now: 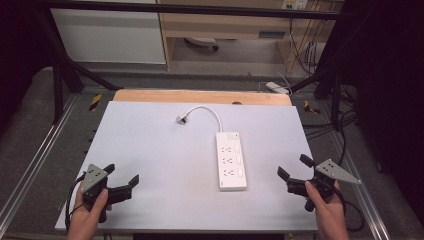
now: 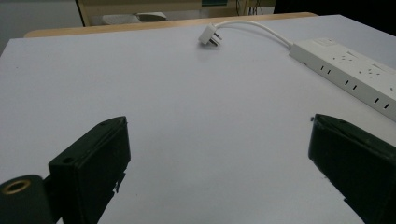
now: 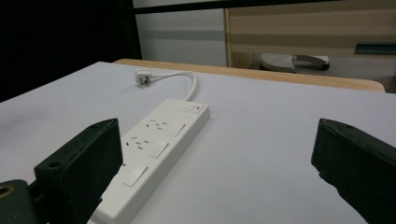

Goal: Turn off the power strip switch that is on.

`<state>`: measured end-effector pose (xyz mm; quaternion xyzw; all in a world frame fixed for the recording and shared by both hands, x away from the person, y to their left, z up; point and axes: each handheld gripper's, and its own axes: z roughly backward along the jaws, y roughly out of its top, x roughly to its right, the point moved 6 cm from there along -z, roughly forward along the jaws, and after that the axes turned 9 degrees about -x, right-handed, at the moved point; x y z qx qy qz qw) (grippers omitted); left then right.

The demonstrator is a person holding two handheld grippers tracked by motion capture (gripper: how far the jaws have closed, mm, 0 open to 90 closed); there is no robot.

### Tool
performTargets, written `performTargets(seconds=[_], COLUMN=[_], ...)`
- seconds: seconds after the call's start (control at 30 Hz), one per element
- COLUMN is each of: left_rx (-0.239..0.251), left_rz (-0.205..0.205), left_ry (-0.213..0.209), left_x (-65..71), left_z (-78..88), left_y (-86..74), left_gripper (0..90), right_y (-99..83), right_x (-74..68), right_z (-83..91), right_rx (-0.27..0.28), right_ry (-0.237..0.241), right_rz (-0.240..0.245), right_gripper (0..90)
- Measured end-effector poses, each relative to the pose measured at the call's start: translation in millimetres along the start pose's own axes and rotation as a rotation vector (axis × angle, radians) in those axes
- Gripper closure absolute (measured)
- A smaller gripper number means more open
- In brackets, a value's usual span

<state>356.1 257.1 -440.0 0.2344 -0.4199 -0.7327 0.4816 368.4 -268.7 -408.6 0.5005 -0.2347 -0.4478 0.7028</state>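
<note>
Looking first at the high view, the white power strip (image 1: pixel 231 161) lies flat a little right of the frame's centre on the white table (image 1: pixel 150 150), its short cable (image 1: pixel 209 111) curling up and left to the plug (image 1: pixel 181 119), which rests unconnected on the board. The left gripper (image 1: pixel 122 174) is at the lower left and the right gripper (image 1: pixel 295 166) at the lower right; both have their jaws spread apart, hold nothing, and are well apart from the strip. The right one is nearer to it.

In the left gripper view, the two black jaws stand wide at the bottom corners with bare table between them. The plug (image 2: pixel 209 36) is at the upper centre and the strip (image 2: pixel 351 70) runs along the upper right edge. A reach from here toward the plug may, I think, push it away, because it is light and the smooth surface gives little grip.

In the right gripper view, the strip (image 3: pixel 153 148) stretches from the lower left toward the centre, close to the left-hand jaw. The jaw could knock the strip's near end and turn it, and then the stiff cable would drag the plug (image 3: pixel 143 76) with it.

No container such as a box, tray or bowl is on the table, so nothing is held inside anything.
</note>
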Motion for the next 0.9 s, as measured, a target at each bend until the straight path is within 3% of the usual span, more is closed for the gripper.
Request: performTargets(seconds=[0.37, 0.7, 0.9], left_rx=[-0.006, -0.009, -0.008], left_rz=[-0.011, -0.013, -0.013], left_ry=[-0.003, -0.006, -0.006], left_x=[1.3, 1.9, 2.0], left_z=[-1.0, -1.7, -2.0], left_y=[-0.4, -0.6, -0.1], left_gripper=[5.4, 5.4, 5.4], right_y=[-26.6, -51.0, -52.9], right_x=[8.7, -6.8, -9.6], right_z=[-12.0, -35.8, -44.1], right_rx=[-0.055, -0.190, -0.217], right_ry=[-0.003, 0.048, 0.048], right_rz=[0.000, 0.050, 0.051], right_gripper=[2.5, 2.9, 2.5])
